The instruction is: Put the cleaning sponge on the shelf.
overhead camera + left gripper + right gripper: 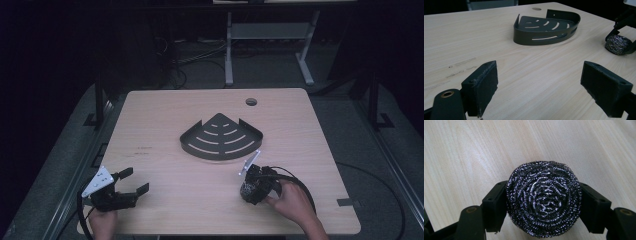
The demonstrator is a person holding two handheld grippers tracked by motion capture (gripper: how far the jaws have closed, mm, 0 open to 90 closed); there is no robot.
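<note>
A round steel-wool scourer (544,198) lies on the wooden table, and my right gripper (544,205) is shut on it, one pad pressed to each side. In the high view that gripper (248,190) points down near the front right of the table. The left gripper view shows the scourer (618,44) at its right edge between the far jaws. A black quarter-round slotted rack (221,137) sits mid-table, beyond both grippers. My left gripper (135,181) rests at the front left, open with nothing between its pads (480,88).
The table (150,115) has a round cable hole (251,102) near its far edge. A black cable (300,187) loops behind the right hand. Beyond the table, the dark floor holds white desk legs (228,50) and cables.
</note>
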